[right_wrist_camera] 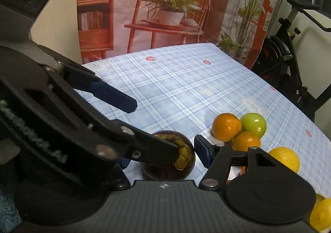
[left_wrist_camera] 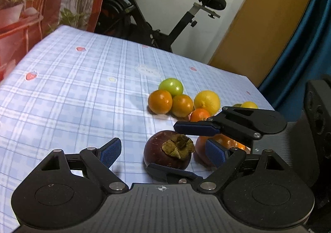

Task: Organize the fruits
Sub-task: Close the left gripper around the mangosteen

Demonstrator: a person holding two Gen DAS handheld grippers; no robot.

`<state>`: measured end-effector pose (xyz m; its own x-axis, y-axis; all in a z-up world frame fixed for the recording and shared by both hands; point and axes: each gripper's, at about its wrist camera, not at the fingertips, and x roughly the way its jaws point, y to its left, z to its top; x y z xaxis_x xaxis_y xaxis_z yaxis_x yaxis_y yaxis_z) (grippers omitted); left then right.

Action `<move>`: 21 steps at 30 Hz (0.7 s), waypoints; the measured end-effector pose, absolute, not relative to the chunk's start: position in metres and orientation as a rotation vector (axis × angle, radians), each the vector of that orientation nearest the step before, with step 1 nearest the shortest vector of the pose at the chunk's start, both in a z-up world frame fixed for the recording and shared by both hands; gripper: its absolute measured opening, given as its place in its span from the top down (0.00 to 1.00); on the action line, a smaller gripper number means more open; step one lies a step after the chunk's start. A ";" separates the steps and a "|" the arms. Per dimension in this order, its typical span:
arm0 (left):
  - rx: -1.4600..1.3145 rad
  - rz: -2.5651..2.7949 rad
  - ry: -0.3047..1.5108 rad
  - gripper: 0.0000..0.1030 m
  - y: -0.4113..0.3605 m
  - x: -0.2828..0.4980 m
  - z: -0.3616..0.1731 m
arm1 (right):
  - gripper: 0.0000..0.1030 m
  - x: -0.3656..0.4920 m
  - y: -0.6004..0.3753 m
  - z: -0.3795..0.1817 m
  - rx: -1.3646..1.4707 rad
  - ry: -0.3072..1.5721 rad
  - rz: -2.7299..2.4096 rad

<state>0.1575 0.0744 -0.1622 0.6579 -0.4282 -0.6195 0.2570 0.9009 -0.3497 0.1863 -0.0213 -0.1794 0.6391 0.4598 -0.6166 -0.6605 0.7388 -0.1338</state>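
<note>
Plaid blue-and-white cloth covers the surface (left_wrist_camera: 72, 88), strawberry motifs scattered over it. Mangosteen (left_wrist_camera: 165, 155), dark purple with a dried tan calyx turned toward the lens, sits near the front edge of the surface, between both tools at once. Left claw (left_wrist_camera: 163, 144): wide. Its blue pads (left_wrist_camera: 110, 152) stand well off the mangosteen on one side. On the other side the pad lies against a partly hidden orange (left_wrist_camera: 200, 150), not the mangosteen. Nothing is gripped. Right claw (left_wrist_camera: 162, 146) comes in from the right, turned on its side and at middling width. One finger lies across the calyx end and the other under the near lower flank, so it holds the mangosteen. The right wrist view agrees as far as it goes: one pad sits just at the fruit's side, the other is hidden behind the left tool's linkage. Cannot tell whether the mangosteen rests on the cloth or hangs just above it, as its underside is covered. Behind it is the loose cluster: two oranges (left_wrist_camera: 160, 102) touching side by side, a green fruit (left_wrist_camera: 171, 86) touching both at the back, a yellow citrus (left_wrist_camera: 207, 101) to their right and a smaller orange fruit (left_wrist_camera: 199, 115) in front of that. Another yellow fruit (left_wrist_camera: 249, 105) sits further right, partly hidden. Beyond the surface are an exercise bike (left_wrist_camera: 144, 15) and a printed backdrop (left_wrist_camera: 20, 5) showing a chair and potted plants.
</note>
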 end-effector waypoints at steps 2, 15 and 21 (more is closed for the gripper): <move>-0.266 -0.400 0.779 0.16 0.076 0.162 -0.167 | 0.38 0.186 -0.021 -0.180 -0.363 0.588 0.655; -0.337 -0.415 0.814 0.36 0.084 0.172 -0.180 | 0.38 0.185 -0.024 -0.185 -0.357 0.580 0.622; -0.356 -0.397 0.808 0.33 0.088 0.172 -0.179 | 0.38 0.186 -0.031 -0.189 -0.311 0.616 0.608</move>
